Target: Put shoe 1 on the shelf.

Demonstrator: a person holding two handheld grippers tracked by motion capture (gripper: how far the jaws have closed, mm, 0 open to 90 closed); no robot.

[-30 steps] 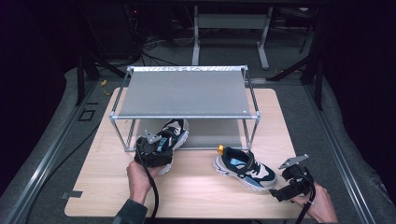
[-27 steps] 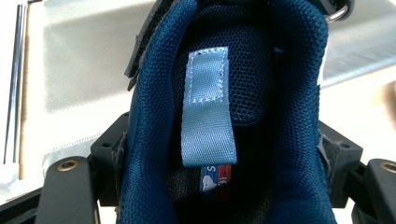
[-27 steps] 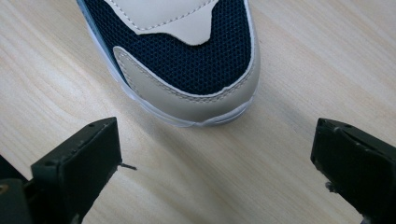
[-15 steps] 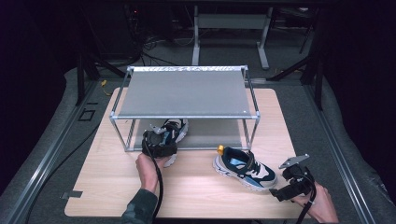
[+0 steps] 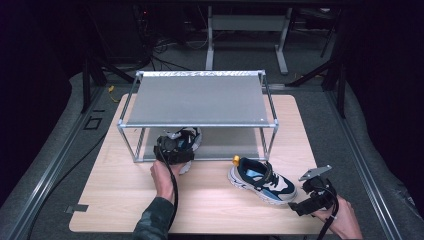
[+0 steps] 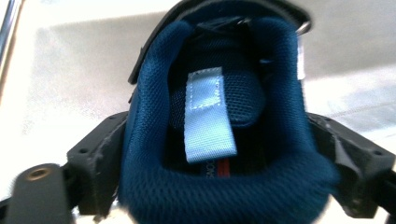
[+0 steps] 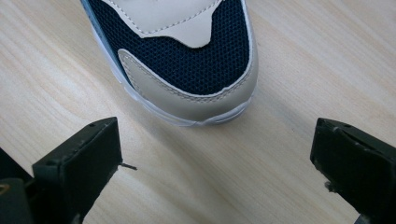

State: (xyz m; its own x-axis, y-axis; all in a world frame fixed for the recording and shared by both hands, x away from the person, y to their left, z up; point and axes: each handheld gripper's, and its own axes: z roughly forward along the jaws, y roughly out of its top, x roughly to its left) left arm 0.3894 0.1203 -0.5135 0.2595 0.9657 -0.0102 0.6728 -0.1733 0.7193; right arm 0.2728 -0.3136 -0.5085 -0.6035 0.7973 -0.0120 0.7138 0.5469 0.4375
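Navy sneaker (image 5: 262, 179) flat; its mate (image 5: 183, 141) under rack (image 5: 200, 100)

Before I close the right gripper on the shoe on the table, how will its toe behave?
The shoe has a mesh toe, so it will likely dent between the fingers. It looks light, so it may slide on the smooth table. Its flat sole makes tipping unlikely.

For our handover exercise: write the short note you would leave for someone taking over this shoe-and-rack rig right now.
Left claw: shut on the heel collar of the first sneaker, which sits at the front edge of the rack's lower shelf, partly under the top shelf.
Right claw: open, holding nothing, just short of the toe of the second sneaker, which lies on the wooden table in front of the rack.
Done: first sneaker nearly shelved.
Left: probably release it, then pick up and shelve the second.
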